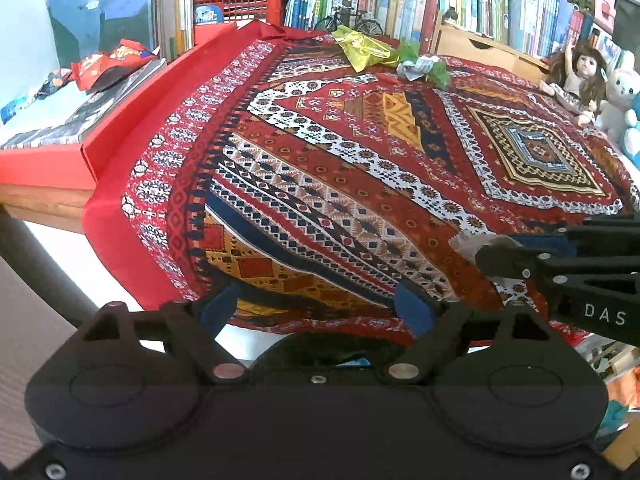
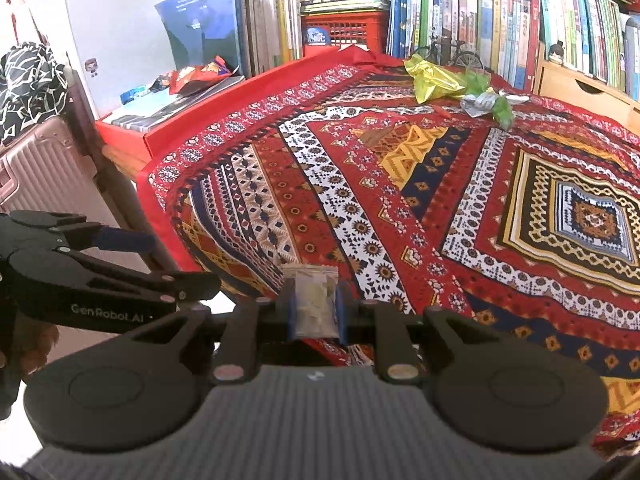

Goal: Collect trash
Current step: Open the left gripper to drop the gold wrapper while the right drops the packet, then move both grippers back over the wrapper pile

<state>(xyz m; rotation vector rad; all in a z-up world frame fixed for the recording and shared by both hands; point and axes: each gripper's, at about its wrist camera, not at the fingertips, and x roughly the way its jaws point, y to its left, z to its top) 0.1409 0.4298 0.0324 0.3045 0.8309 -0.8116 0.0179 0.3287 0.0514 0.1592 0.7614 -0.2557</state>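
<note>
Right hand-held gripper [image 2: 316, 312] pinching small clear packet [image 2: 314, 300] above patterned cloth [image 2: 400, 200] on desk; left hand-held gripper [image 1: 316, 308] spread, empty; yellow-green wrappers [image 2: 436, 80] far side.

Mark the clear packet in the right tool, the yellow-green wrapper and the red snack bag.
clear packet [image 2: 314, 304], right wrist view, middle of its face between the pads
yellow-green wrapper [image 1: 362, 48], left wrist view, crumpled centre
red snack bag [image 1: 108, 65], left wrist view, middle of bag
</note>
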